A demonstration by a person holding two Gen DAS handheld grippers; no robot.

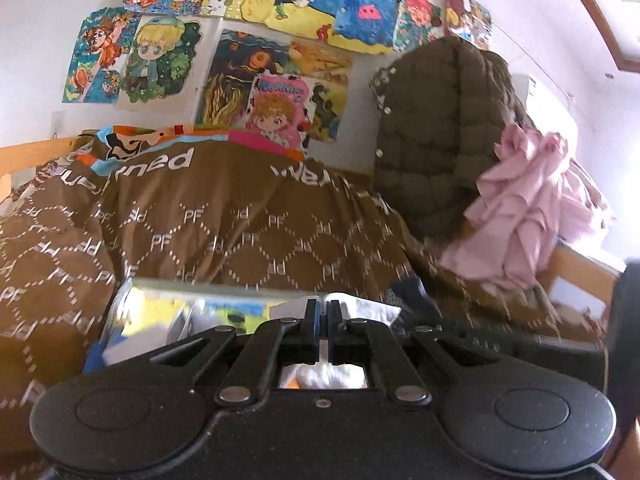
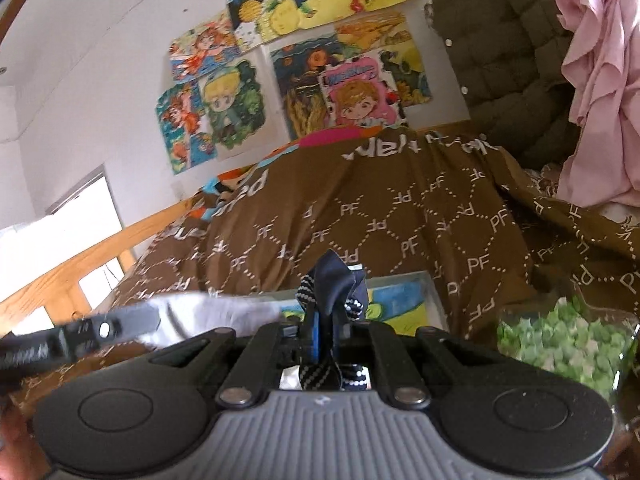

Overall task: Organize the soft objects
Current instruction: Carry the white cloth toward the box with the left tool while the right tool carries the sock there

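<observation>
Left wrist view: the left tongs (image 1: 323, 312) are closed, with white cloth (image 1: 362, 310) just beyond their tips, over a brown patterned bedspread (image 1: 224, 232); a pink garment (image 1: 528, 208) hangs on the right. Right wrist view: the right tongs (image 2: 320, 320) grip a navy dotted sock (image 2: 332, 284) above the bed, beside a jar of green paper stars (image 2: 560, 344).
</observation>
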